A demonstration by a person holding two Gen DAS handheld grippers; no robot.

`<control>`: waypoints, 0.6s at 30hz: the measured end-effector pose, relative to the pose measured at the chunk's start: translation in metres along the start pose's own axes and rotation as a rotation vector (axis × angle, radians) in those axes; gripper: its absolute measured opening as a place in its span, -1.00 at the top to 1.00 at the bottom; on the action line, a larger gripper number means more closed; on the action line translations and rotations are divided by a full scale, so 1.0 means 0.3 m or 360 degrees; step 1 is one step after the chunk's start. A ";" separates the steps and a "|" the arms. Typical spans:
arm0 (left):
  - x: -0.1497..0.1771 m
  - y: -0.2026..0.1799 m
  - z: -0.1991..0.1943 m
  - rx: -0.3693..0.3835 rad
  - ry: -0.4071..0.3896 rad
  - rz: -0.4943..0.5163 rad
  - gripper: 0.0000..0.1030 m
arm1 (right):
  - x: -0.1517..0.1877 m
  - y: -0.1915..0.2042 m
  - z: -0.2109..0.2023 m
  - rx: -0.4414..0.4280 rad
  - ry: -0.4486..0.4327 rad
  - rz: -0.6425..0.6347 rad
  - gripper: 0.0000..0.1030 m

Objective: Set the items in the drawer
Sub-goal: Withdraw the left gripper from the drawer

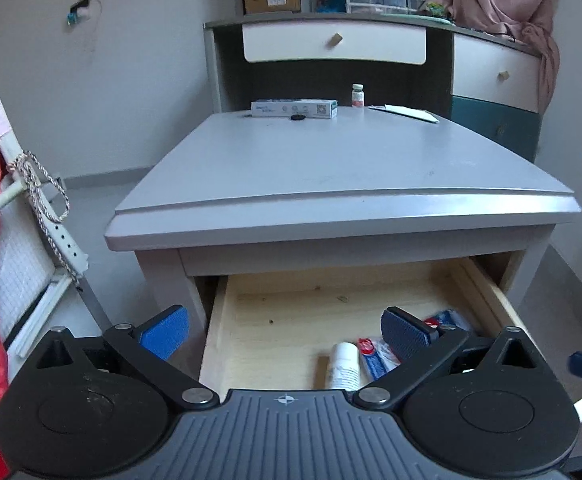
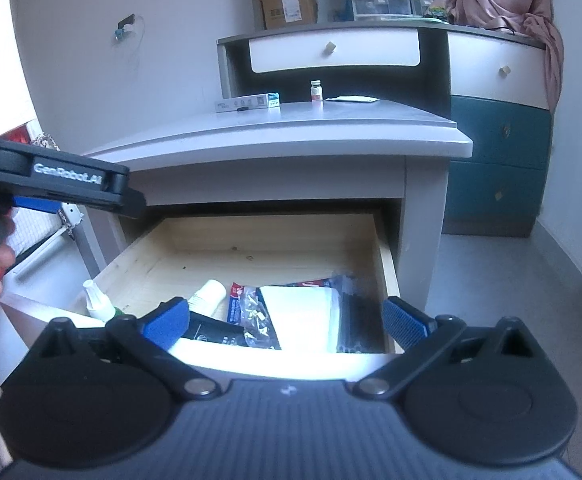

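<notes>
inside, pale wooden drawer holds scattered packets.

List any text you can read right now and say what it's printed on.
"GenRobot.AI": white lettering on the side of the black left gripper.
Long white carton on the grey nightstand top: print too small to read.
Small white-capped vial: label unreadable.
Red-and-blue packets in the open wooden drawer: blurred.

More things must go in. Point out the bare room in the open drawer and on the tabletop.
Drawer: the back half is bare wood, between the side walls. The front is crowded with a white bottle, a clear bag and white packet. Tabletop: bare forward of the long box, vial and paper along its back edge.
</notes>
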State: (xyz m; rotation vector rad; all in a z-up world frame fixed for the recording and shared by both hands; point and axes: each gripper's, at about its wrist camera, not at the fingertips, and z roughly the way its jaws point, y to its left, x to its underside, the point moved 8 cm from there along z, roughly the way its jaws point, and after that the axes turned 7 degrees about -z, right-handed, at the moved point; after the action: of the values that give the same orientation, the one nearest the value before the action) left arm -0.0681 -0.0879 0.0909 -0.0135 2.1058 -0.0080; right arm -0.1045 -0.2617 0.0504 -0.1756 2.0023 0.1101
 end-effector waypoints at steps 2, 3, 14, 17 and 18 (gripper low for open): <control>0.020 0.008 0.013 0.0010 -0.0006 -0.0016 -1.00 | 0.000 -0.002 0.003 0.0010 0.0001 -0.0001 -1.00; 0.029 0.013 0.017 0.0023 -0.0004 -0.0035 -1.00 | 0.000 -0.004 0.004 0.0019 0.0003 -0.0001 -1.00; 0.048 0.011 -0.002 0.0089 -0.0084 -0.0038 -1.00 | -0.021 -0.022 0.031 0.0169 0.0040 -0.0074 -1.00; 0.053 0.020 0.005 0.0077 -0.0087 -0.0037 -1.00 | -0.036 -0.020 0.034 0.0193 0.0041 -0.0087 -1.00; 0.052 0.027 0.005 0.0075 -0.0088 -0.0045 -1.00 | -0.043 -0.019 0.035 0.0196 0.0042 -0.0094 -1.00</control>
State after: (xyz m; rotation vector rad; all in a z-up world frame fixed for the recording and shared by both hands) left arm -0.0748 -0.0799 0.0764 -0.0149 2.0493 -0.0734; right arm -0.0887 -0.2645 0.0575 -0.1577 2.0215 -0.0535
